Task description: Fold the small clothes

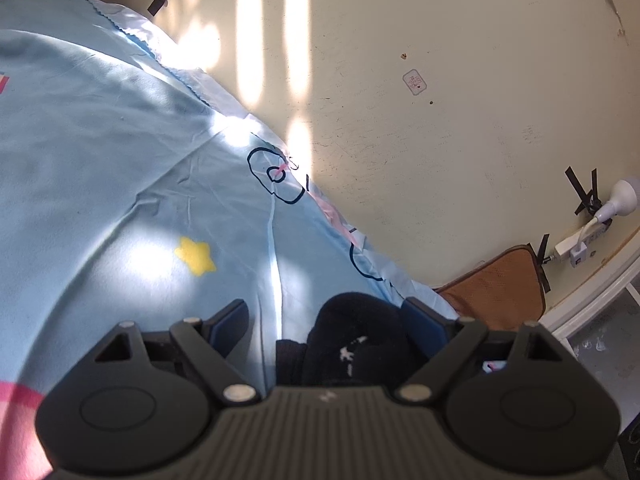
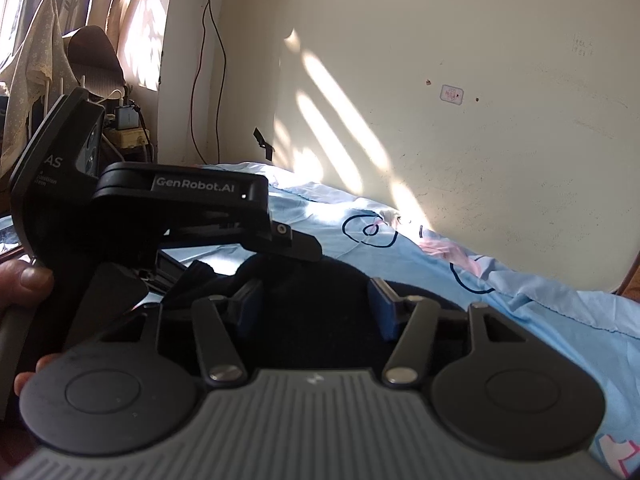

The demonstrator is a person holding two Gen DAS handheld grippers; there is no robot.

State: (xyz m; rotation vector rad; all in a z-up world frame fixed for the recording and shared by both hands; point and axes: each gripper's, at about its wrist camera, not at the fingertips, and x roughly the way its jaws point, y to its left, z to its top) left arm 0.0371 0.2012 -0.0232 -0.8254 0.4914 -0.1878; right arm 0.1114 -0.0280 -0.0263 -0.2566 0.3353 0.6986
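Note:
A small black knit garment (image 1: 360, 340) with a white mark lies bunched on the light blue printed bedsheet (image 1: 120, 160). My left gripper (image 1: 326, 320) stands wide around it; the cloth rests against the right finger (image 1: 424, 320), while the left finger is well apart from it. In the right wrist view the same dark garment (image 2: 316, 312) fills the gap of my right gripper (image 2: 316, 306). The blue inner faces of both pads (image 2: 382, 308) show, and I see no pinch in the cloth. The left tool's black housing (image 2: 180, 192) leans in from the left, held by a hand (image 2: 24, 280).
A cream wall (image 1: 440, 120) runs right behind the bed. A brown cushion (image 1: 496, 292) and a white plug with an adapter (image 1: 580, 240) sit at the wall's foot. A cable (image 2: 208, 60), a curtained window (image 2: 140, 20) and cluttered furniture stand to the left.

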